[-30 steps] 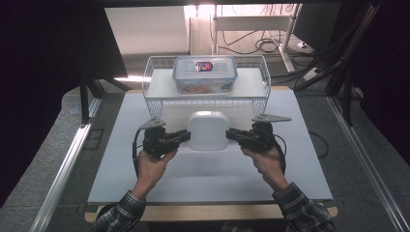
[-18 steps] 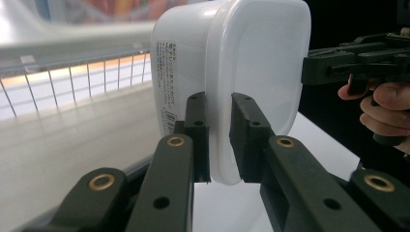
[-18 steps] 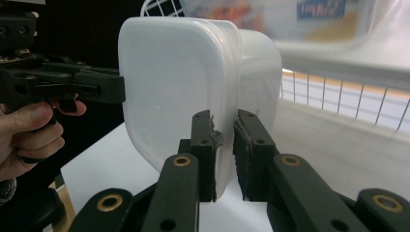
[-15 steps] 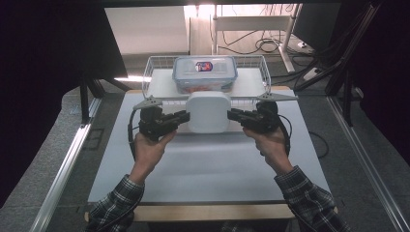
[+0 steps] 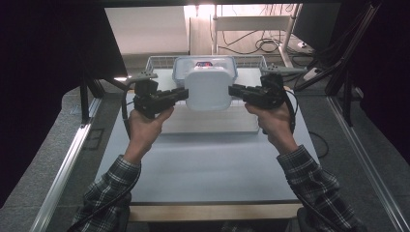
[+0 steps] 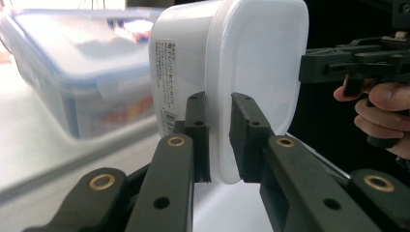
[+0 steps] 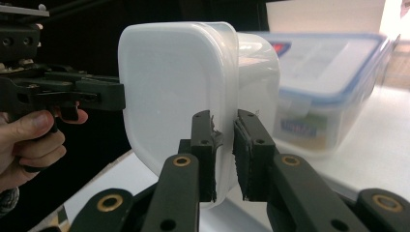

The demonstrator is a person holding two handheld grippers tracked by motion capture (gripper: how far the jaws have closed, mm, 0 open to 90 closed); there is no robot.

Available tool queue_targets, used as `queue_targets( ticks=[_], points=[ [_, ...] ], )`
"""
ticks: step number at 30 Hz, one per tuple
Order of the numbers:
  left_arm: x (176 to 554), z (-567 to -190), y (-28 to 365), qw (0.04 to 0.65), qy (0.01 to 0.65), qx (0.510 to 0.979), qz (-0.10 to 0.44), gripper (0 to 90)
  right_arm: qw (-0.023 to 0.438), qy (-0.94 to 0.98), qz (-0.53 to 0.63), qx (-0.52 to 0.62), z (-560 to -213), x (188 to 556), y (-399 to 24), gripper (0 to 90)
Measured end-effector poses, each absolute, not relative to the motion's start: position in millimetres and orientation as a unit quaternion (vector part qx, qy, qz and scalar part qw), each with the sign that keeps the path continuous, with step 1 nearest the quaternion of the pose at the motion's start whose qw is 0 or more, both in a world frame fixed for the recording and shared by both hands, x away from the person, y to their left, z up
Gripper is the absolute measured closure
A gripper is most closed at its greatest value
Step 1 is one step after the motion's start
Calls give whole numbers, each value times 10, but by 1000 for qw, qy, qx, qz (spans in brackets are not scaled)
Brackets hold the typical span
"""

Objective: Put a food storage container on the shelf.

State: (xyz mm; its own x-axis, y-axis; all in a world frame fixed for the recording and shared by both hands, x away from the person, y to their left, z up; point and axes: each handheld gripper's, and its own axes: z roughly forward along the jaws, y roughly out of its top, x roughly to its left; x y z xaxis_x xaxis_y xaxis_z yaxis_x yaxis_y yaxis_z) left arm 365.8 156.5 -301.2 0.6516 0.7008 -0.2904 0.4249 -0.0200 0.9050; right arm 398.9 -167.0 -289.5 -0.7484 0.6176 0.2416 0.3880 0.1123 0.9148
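White lidded tub (image 5: 208, 88) held in the air above the counter (image 5: 203, 164) | left gripper (image 5: 183, 94) fingers (image 6: 197, 130) clamp its left rim | right gripper (image 5: 232, 90) fingers (image 7: 251, 145) clamp its right rim | clear blue-lidded container (image 5: 181, 67) sits behind on a wire rack (image 5: 159, 62).

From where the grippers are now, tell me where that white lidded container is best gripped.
Grip the white container at its lid rim, from the two opposite sides. The rim is a thin lip that narrow jaws can pinch, while the body looks too wide for them. The left gripper and right gripper already clamp it so, holding it up level in front of the clear box.
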Motion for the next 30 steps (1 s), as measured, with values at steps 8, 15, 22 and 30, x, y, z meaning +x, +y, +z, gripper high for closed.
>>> queue_targets(
  ticks=[8, 15, 22, 30],
  points=[
    [3848, -2783, 1638, 585, 402, 696, 111, 793, 102, 734, 576, 343, -2603, 4150, -1603, 787],
    [4033, -2648, 1695, 588, 406, 692, 101, 793, 108, 732, 575, 350, -2430, 4319, -1534, 786],
    [4188, -2598, 1712, 584, 415, 692, 92, 788, 109, 729, 570, 362, -2369, 4460, -1490, 777],
    [4356, -2639, 1720, 591, 425, 683, 63, 777, 107, 722, 571, 377, -2410, 4587, -1490, 758]
  ],
)
